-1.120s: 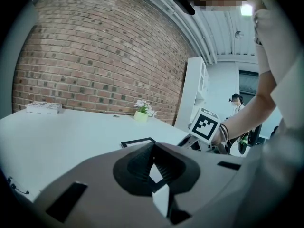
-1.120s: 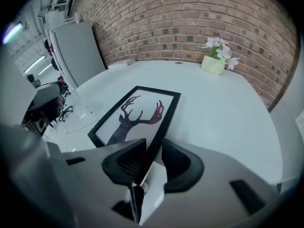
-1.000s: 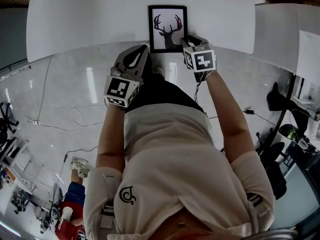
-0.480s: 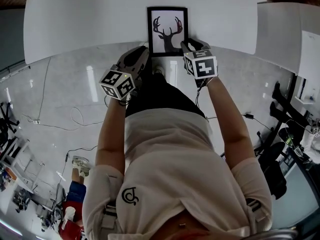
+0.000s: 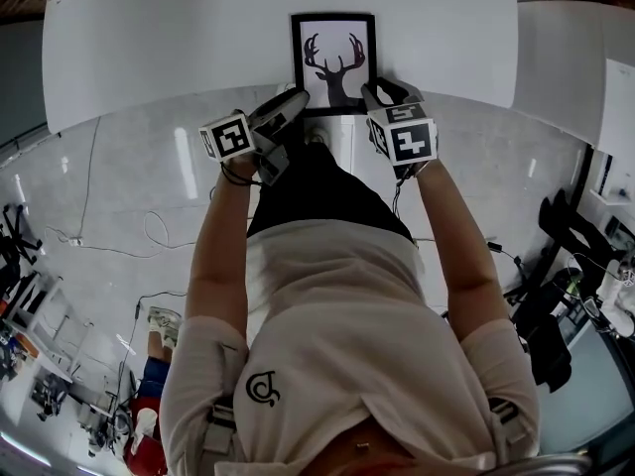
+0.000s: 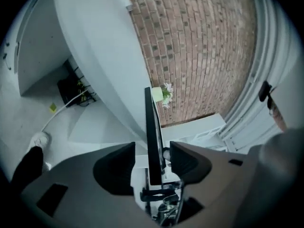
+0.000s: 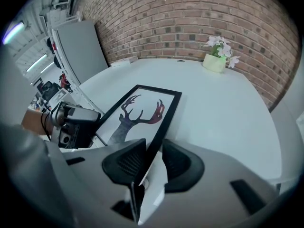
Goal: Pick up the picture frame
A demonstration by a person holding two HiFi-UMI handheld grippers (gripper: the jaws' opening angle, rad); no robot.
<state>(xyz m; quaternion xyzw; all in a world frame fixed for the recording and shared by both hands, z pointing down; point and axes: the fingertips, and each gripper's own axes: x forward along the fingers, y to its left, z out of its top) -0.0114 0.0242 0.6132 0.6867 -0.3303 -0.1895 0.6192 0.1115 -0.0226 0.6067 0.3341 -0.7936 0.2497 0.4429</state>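
The black stag-print picture frame (image 5: 333,62) lies at the white desk's (image 5: 179,38) near edge, pinched by the right claw (image 7: 152,160); the left claw (image 6: 151,163), opening astride its edge, should seat deeper before closing.

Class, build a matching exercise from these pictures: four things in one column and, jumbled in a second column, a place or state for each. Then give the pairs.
Column one
1. left gripper
2. right gripper
3. picture frame
4. flower pot

Column two
A. at the far side of the table, by the brick wall
B. jaws clamped on the frame's edge
C. lying face up on the table
D. jaws apart, frame's edge between them

Pairs: 1-D (its jaws are opening), 2-B, 3-C, 4-A.
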